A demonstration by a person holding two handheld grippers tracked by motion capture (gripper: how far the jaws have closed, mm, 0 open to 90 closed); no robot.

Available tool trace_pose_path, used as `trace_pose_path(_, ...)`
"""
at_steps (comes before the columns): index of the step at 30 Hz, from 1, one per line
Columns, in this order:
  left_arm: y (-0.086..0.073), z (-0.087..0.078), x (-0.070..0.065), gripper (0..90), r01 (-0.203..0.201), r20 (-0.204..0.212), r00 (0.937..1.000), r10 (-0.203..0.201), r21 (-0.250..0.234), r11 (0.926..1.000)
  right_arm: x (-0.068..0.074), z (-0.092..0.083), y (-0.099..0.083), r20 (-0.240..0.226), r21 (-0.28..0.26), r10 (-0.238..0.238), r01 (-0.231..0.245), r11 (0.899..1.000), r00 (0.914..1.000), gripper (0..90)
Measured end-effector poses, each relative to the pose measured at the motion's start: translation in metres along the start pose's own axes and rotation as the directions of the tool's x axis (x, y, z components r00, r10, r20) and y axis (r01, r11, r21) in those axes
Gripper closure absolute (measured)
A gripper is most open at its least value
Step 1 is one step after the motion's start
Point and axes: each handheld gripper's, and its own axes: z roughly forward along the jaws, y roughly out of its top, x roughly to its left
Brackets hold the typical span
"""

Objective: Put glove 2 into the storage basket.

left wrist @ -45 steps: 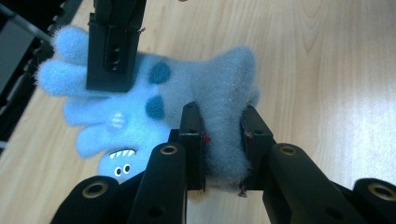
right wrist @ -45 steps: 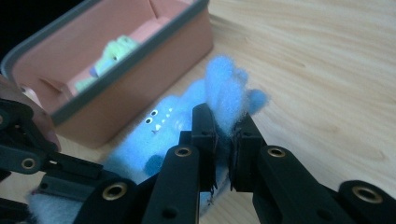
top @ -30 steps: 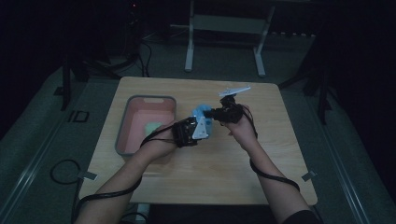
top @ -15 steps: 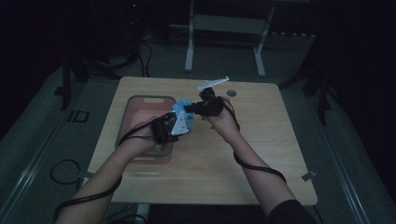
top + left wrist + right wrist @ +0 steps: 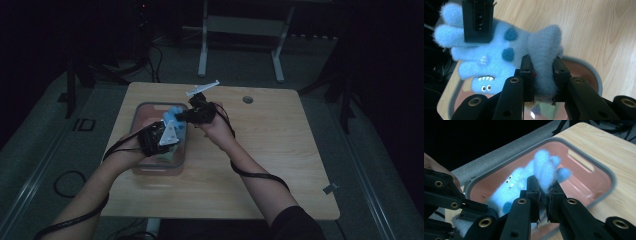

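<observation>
A fluffy blue plush toy (image 5: 499,52) with dark blue spots, small eyes and white teeth hangs over a red tray with a grey rim (image 5: 584,150). My left gripper (image 5: 541,70) is shut on a grey-blue limb of the toy. My right gripper (image 5: 544,191) is shut on another fluffy limb; one of its jaws crosses the top of the left gripper view. In the high view the plush toy (image 5: 175,113) is stretched between the left gripper (image 5: 170,131) and the right gripper (image 5: 184,116), above the tray (image 5: 142,107) at the table's left.
The wooden table (image 5: 280,150) has a round cable hole (image 5: 247,99) at its far right part. A grey metal stand (image 5: 240,30) rises on the floor behind the table. Cables trail from both grippers over the table's front edge.
Both hands have carried the plush toy leftward across the table, from near its middle to above the red tray. Both grips have stayed the same.
</observation>
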Motion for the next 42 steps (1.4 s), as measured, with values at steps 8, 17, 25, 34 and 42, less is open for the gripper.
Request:
trace_pose_path(8,-0.020,0.012,-0.002,75.9,0.019,0.026,0.9994,-0.020,0.048,0.9987,0.002,0.031,-0.007,-0.019,0.036,0.008,-0.007,0.999,0.9998,82.9)
trace_pose_path(17,-0.036,0.038,-0.007,75.6,0.035,0.069,0.9967,-0.042,0.105,0.9939,-0.012,0.068,-0.027,-0.032,0.110,0.064,-0.060,0.992,0.9974,82.5)
trace_pose_path(25,-0.042,0.050,-0.003,74.0,0.061,0.086,0.9935,-0.075,0.155,0.9860,-0.016,0.082,-0.032,-0.017,0.143,0.062,-0.059,0.988,0.9980,80.5)
trace_pose_path(34,-0.045,0.053,-0.004,61.1,0.092,0.090,0.9901,-0.108,0.159,0.9830,-0.016,0.086,-0.032,0.008,0.159,0.037,-0.038,0.987,0.9993,56.8)
trace_pose_path(42,-0.047,0.045,-0.001,40.5,0.175,0.069,0.9800,-0.186,0.145,0.9738,-0.016,0.072,-0.026,-0.012,0.127,0.026,-0.024,0.992,0.9996,39.5)
